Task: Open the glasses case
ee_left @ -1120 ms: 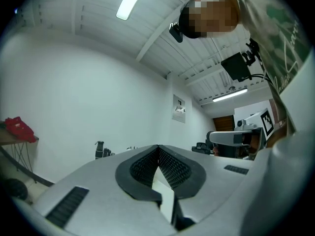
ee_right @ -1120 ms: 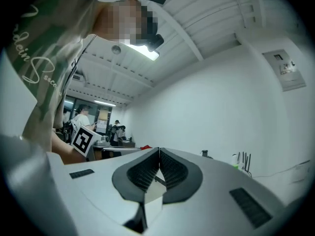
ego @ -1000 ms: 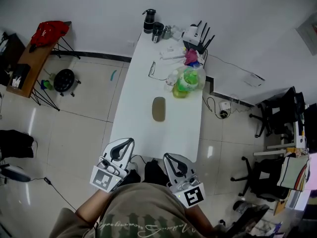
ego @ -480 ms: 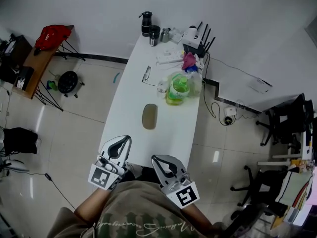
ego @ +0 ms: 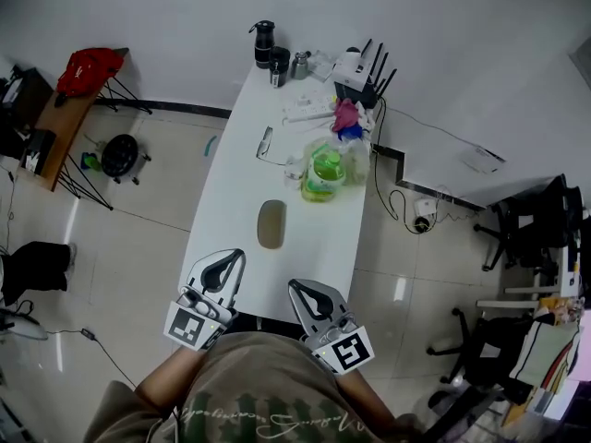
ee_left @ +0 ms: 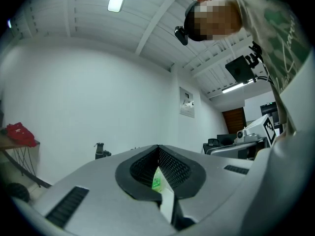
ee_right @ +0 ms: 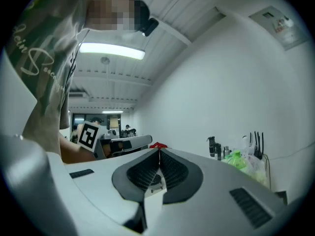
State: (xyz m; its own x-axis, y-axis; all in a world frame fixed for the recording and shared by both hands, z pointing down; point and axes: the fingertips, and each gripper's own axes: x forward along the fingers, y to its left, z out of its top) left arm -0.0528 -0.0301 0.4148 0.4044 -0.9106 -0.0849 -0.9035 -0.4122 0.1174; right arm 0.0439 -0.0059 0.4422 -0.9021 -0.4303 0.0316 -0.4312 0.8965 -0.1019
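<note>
A brown oval glasses case (ego: 271, 224) lies shut on the long white table (ego: 236, 201), about midway along it. My left gripper (ego: 224, 262) hovers at the table's near end, left of the case and short of it, jaws shut with nothing held. Beside it, my right gripper (ego: 301, 290) is also at the near edge, shut and empty. In the left gripper view the shut jaws (ee_left: 158, 149) fill the lower frame, with a sliver of green showing through them. The right gripper view has its closed jaws (ee_right: 158, 154) pointing level across the room. The case shows in neither gripper view.
Beyond the case stand a green bottle in a clear bag (ego: 322, 169), a pair of glasses (ego: 265, 144), a pink item (ego: 343, 115), a router (ego: 355, 65) and dark flasks (ego: 264, 43). A side table with a red bag (ego: 90, 66) is at left; office chairs (ego: 517, 220) are at right.
The head view has shifted, so the table and case sit further left and the case nearer the grippers. Both grippers stay shut near the table's near end; the right one sank slightly.
</note>
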